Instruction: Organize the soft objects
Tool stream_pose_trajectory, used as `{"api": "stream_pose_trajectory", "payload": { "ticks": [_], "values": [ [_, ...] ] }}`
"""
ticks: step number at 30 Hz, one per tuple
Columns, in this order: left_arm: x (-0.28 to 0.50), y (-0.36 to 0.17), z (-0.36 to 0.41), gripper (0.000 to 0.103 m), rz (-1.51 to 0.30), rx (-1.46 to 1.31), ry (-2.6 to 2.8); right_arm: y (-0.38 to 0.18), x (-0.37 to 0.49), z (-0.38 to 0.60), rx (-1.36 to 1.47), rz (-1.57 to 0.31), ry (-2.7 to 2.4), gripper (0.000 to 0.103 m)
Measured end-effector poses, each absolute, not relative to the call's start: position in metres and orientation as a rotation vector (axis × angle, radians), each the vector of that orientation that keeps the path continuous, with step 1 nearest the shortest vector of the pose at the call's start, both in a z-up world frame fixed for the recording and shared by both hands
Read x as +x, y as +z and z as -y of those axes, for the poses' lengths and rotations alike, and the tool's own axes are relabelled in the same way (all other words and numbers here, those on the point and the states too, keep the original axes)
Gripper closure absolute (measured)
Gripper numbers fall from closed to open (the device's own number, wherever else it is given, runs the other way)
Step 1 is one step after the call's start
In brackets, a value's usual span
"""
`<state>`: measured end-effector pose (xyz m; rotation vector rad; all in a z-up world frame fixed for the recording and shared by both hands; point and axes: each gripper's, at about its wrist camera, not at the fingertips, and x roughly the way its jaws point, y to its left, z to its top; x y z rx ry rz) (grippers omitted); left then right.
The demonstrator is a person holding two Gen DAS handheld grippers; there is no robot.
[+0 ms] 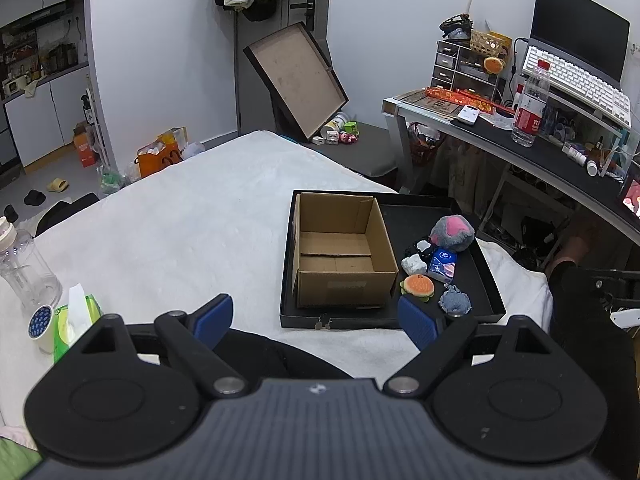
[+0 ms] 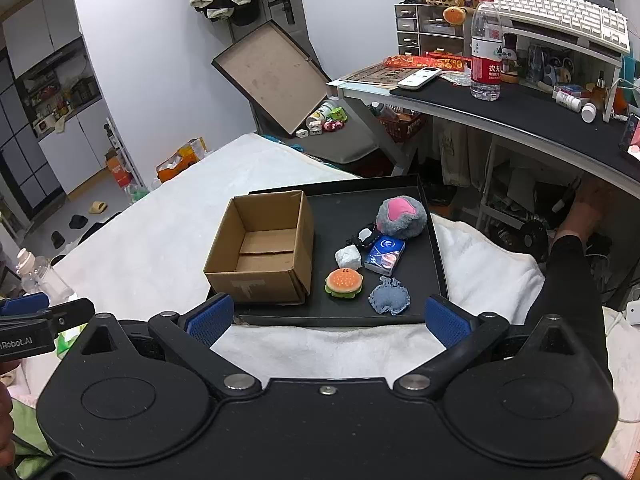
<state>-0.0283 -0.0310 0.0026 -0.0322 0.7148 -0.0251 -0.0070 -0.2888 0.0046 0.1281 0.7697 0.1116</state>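
- Cardboard box (image 2: 262,252): open-topped, nothing inside, standing in the left half of the black tray (image 2: 434,240) on the white blanket (image 2: 160,240); judged the destination for the soft items.
- Soft items, all loose on the tray's right half: grey-pink plush (image 2: 402,216), tissue pack (image 2: 385,257), white wad (image 2: 349,257), burger plush (image 2: 344,283), blue denim pouch (image 2: 390,295).
- Left gripper (image 1: 316,320): jaws spread wide, holding nothing, short of the tray's near edge.
- Right gripper (image 2: 328,318): jaws spread wide, nothing between them, likewise short of the tray.
- Handling advice: start with the nearest piece, the pouch or burger; pinch across its middle, lift clear of the box wall, release low inside.
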Motion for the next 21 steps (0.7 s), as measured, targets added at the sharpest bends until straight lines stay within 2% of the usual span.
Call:
{"api": "stream_pose_trajectory", "payload": {
  "ticks": [21],
  "values": [
    [-0.0269,0.0009,0.0308,0.014,-0.723,-0.023,-0.025,0.0034,-0.0048,0.2848,0.135,-0.792,0.138,0.0]
  ]
}}
